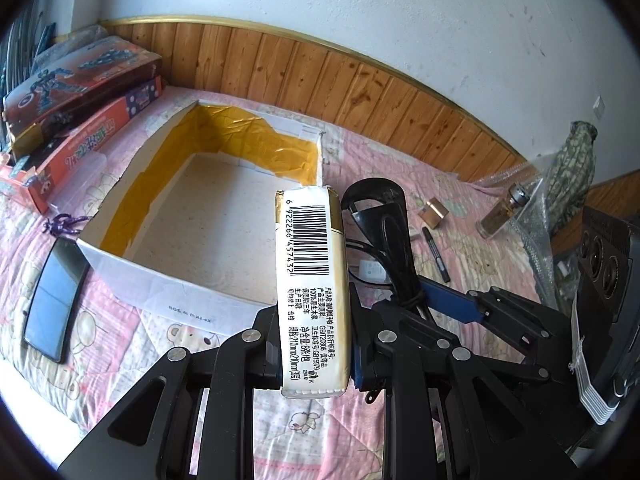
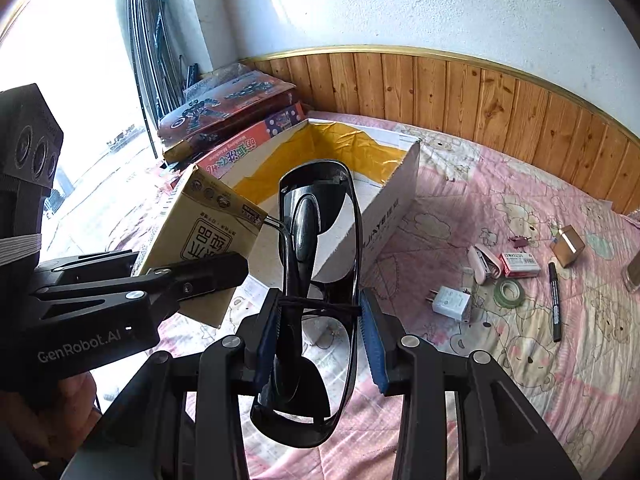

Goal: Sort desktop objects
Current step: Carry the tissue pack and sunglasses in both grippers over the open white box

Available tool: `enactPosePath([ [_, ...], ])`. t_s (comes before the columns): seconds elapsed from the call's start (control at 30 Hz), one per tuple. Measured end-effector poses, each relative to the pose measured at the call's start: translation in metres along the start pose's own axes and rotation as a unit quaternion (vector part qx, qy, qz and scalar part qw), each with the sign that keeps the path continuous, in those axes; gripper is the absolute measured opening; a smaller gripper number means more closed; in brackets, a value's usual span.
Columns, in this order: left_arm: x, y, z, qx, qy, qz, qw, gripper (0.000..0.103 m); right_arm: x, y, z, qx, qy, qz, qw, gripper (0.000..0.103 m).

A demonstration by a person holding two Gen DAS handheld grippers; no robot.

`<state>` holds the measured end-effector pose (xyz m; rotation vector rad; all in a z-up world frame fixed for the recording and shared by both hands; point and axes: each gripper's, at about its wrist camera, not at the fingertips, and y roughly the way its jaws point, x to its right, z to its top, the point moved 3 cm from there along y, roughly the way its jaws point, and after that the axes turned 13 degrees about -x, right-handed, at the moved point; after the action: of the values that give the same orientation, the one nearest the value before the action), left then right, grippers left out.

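While clamped, sunglasses (image 2: 316, 292) lengthwise boxward.

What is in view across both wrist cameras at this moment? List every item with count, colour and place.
tissue pack: 1, cream and gold, clamped in the left gripper, above the box's near side
sunglasses: 1, black, folded, clamped in the right gripper
cardboard box: 1, white with yellow tape inside, open, mid bed
toy boxes: 2, red, stacked left of the box
phone: 1, black, left of the box
marker pen: 1, black, on the quilt, right
charger plug: 1, white, right of the box
tape roll: 1, green, beside the plug
small carton: 1, red and white
gold cube box: 1
glass bottle: 1, far right
quilt: 1, pink
left gripper: 1, black
right gripper: 1, black with blue pads
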<state>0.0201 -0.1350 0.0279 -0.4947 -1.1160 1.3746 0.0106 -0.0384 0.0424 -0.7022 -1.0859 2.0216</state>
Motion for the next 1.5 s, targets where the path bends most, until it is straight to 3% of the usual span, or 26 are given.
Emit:
enactPosePath([
  [0.67,-0.055,-0.013,0.043,0.015,-0.042,-0.007,0.999,0.023,-0.027,0.017,0.058,-0.008,-0.054,0.018,0.998,0.04],
  [1.5,-0.095,0.028,0.102,-0.021,-0.06,-0.003,0.998,0.023,-0.01,0.081,0.118,-0.064,-0.046,0.045,0.996,0.04],
])
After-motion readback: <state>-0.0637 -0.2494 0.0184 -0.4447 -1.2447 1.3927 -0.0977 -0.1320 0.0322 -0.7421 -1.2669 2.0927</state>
